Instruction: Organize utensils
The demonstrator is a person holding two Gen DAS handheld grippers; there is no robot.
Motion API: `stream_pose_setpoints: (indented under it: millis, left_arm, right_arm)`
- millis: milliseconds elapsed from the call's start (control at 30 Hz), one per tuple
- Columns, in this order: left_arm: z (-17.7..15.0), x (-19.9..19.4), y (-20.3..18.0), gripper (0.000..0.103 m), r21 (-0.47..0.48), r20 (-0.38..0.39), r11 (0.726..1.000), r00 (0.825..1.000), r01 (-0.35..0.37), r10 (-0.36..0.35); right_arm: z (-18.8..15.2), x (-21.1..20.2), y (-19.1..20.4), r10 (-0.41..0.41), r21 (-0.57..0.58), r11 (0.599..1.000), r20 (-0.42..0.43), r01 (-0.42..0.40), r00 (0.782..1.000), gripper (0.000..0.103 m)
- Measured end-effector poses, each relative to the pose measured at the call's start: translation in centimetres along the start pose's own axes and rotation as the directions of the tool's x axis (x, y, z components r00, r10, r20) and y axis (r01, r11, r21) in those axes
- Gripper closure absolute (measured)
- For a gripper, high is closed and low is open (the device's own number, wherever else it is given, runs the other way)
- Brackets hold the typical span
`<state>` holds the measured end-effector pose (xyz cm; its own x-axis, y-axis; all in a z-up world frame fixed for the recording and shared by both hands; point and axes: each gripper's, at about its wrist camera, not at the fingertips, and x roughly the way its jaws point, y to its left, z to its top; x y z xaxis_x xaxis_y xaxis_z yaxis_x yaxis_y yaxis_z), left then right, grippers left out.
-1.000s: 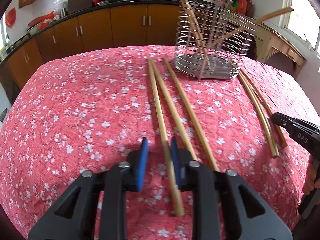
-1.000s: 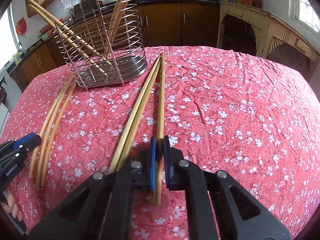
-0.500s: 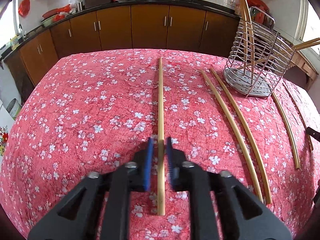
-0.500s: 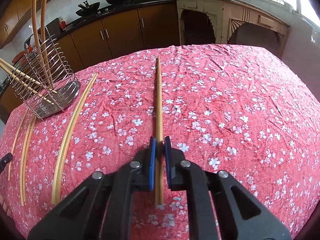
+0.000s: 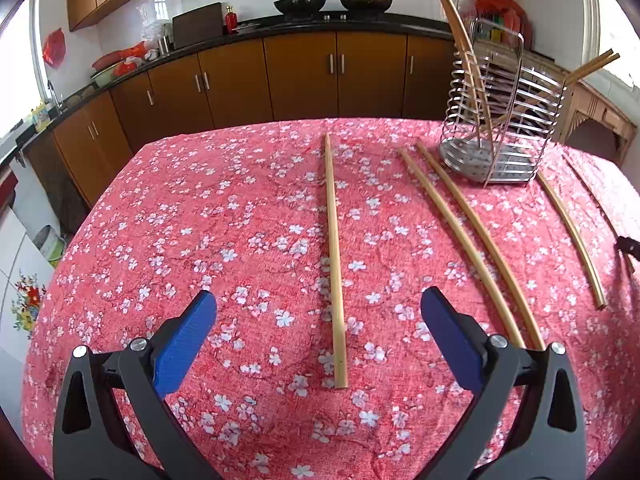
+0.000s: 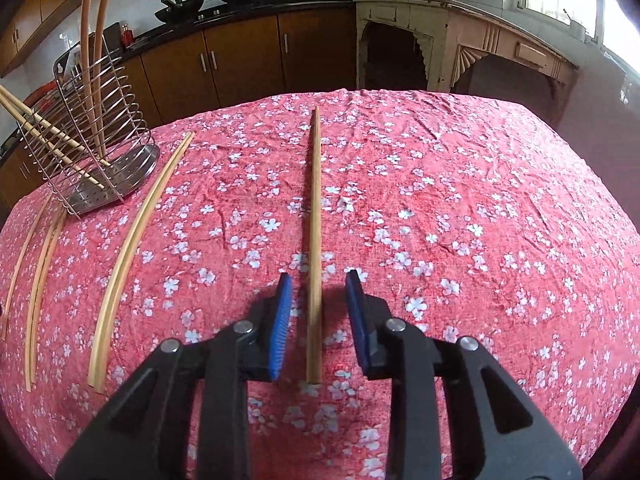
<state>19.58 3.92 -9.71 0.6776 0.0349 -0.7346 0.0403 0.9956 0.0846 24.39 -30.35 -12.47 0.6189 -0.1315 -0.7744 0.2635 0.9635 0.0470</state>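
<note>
A long bamboo chopstick lies on the red floral tablecloth, straight ahead of my left gripper, which is wide open above its near end. In the right wrist view another chopstick lies between the blue pads of my right gripper, which is open and not touching it. A wire utensil basket holds several chopsticks at the far right; it also shows in the right wrist view at the far left.
A pair of chopsticks lies right of the left gripper, and a single one farther right. In the right wrist view a pair and several thinner sticks lie at left. Kitchen cabinets stand behind.
Both grippers were shut on a chopstick half a second ago and have opened. Each chopstick now lies free on the cloth; the left gripper opened much wider.
</note>
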Motion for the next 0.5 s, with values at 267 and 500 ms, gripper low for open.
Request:
stream_pose_setpoints:
  millis: [267, 500]
  left_arm:
    - [0.2, 1.2, 1.0, 0.002, -0.028, -0.092, 0.993, 0.989, 0.112, -0.114]
    - [0.3, 1.5, 0.4, 0.002, 0.013, -0.133, 0.996, 0.987, 0.088, -0.086]
  right_arm:
    - [0.0, 0.0, 0.2, 0.004, 0.0, 1.0, -0.001, -0.004, 1.0, 0.073]
    - [0.1, 0.2, 0.8, 0.031, -0.046, 0.998, -0.011, -0.032, 0.999, 0.05]
